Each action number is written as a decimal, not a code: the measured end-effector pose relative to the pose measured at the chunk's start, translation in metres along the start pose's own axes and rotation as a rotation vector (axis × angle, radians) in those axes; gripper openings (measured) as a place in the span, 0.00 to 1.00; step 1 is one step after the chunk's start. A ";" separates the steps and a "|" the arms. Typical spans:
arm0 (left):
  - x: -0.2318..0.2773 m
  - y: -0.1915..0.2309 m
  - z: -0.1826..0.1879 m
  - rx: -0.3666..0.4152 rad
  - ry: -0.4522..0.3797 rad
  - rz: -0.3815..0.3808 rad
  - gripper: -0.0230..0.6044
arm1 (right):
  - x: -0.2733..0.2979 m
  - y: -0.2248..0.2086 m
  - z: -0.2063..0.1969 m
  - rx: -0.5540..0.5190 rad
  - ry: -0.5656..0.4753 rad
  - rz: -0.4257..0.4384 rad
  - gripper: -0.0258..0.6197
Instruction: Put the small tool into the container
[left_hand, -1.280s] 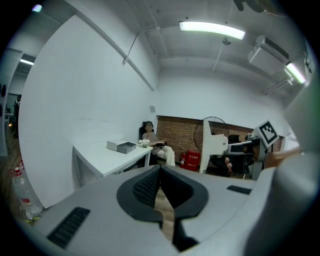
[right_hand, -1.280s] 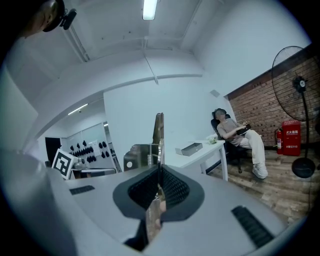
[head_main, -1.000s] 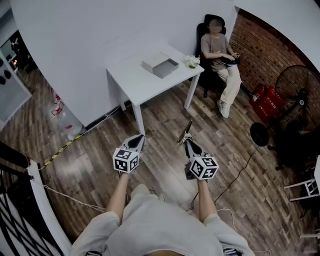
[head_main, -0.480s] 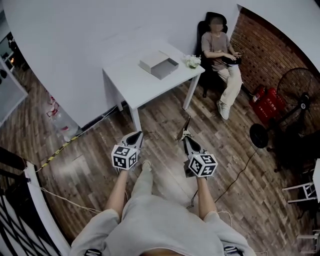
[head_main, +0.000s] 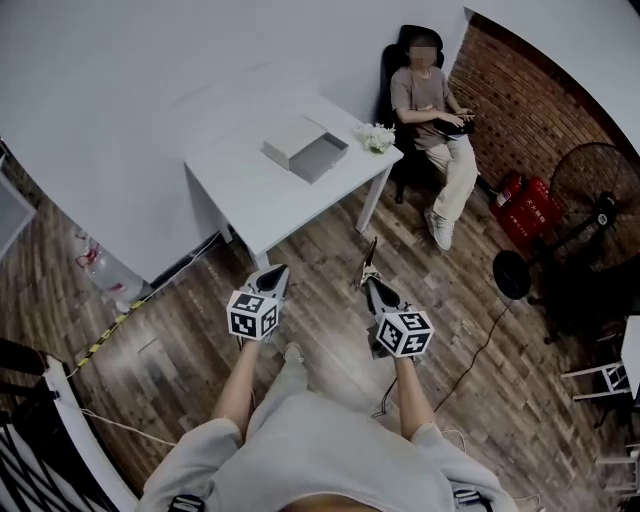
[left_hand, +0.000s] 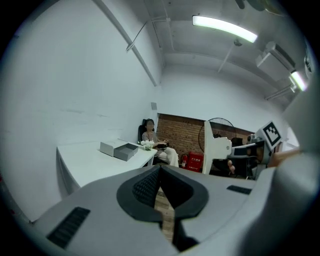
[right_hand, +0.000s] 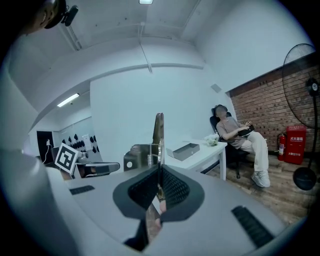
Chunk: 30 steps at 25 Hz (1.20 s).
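I'm gripping the thin metal tool (head_main: 371, 257) in the right gripper (head_main: 367, 284); left gripper (head_main: 277, 271) clenched, empty. Aiming to release low inside the open grey box (head_main: 319, 158) on the white table (head_main: 262, 203).

Both grippers are carried forward. The white table (head_main: 250, 190) is closer: its near corner now lies just ahead of the left gripper (head_main: 273, 274), where open floor lay between them before. The table's right front leg now stands near the tip of the small tool (head_main: 369, 260) in the right gripper (head_main: 372, 284). The container (head_main: 305, 148) is nearer too, ahead between the two grippers. The bottles (head_main: 95, 265) by the wall drop back, level with the left gripper. The railing (head_main: 30, 400) slips further behind it. A shoe (head_main: 292, 352) shows behind the left gripper, mid-step.
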<state>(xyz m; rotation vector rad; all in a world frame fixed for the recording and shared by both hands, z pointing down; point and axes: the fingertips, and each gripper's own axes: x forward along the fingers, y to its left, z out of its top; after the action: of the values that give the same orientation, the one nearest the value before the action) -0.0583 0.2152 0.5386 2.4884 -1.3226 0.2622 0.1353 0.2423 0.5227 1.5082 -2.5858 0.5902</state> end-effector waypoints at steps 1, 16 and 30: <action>0.008 0.008 0.005 0.000 0.003 -0.005 0.05 | 0.010 -0.003 0.004 0.000 0.004 -0.005 0.04; 0.101 0.123 0.062 -0.009 0.002 -0.052 0.05 | 0.137 -0.030 0.054 -0.001 0.008 -0.081 0.04; 0.144 0.172 0.087 0.014 0.005 -0.063 0.05 | 0.194 -0.047 0.070 -0.008 0.001 -0.107 0.04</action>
<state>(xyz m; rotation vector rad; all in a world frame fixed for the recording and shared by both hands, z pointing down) -0.1194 -0.0176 0.5324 2.5338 -1.2426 0.2640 0.0851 0.0370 0.5230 1.6305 -2.4846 0.5682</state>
